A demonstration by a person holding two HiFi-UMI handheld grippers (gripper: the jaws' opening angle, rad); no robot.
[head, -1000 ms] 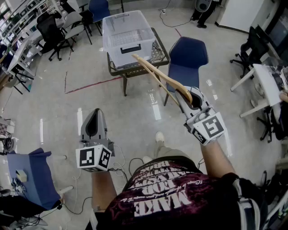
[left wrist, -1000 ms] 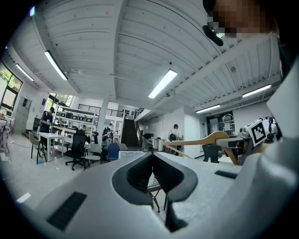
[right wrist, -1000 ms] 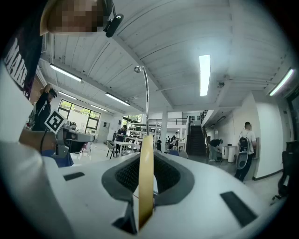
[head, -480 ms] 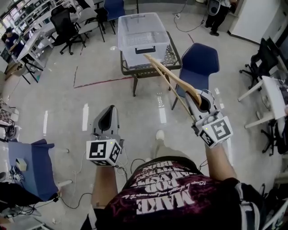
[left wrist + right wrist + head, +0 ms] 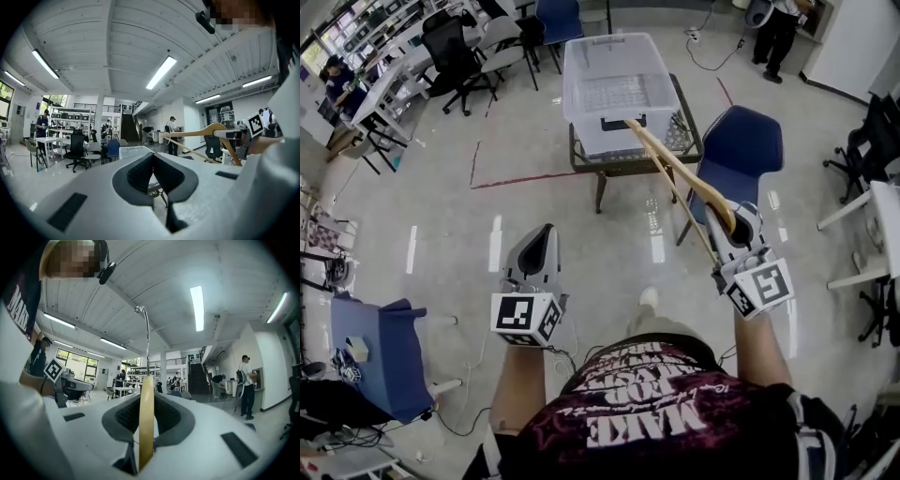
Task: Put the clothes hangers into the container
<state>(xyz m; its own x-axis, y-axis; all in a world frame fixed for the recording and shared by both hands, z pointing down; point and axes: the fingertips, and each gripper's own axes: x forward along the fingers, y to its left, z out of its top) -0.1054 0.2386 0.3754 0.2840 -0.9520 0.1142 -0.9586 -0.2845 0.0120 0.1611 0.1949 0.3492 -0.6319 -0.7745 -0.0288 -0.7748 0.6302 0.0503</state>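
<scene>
A clear plastic container (image 5: 617,94) stands on a small dark table (image 5: 630,165) ahead of me. My right gripper (image 5: 732,218) is shut on a wooden clothes hanger (image 5: 680,174), whose long arm reaches forward toward the container's near wall. In the right gripper view the hanger (image 5: 146,420) stands edge-on between the pads, its metal hook (image 5: 146,336) rising above. My left gripper (image 5: 545,236) hangs at the lower left, shut and empty. In the left gripper view the left gripper (image 5: 153,161) has its pads together, and the hanger (image 5: 199,133) and the container (image 5: 133,151) show beyond.
A blue chair (image 5: 747,148) stands right of the table. Another blue chair (image 5: 370,349) is at the lower left. Office chairs (image 5: 457,54) and desks line the far left, a white desk (image 5: 887,217) the right edge. A person (image 5: 782,28) stands far back.
The view has closed in on the table and container, which now sit lower and further right. Both grippers keep their pose, and the right one still holds the hanger.
</scene>
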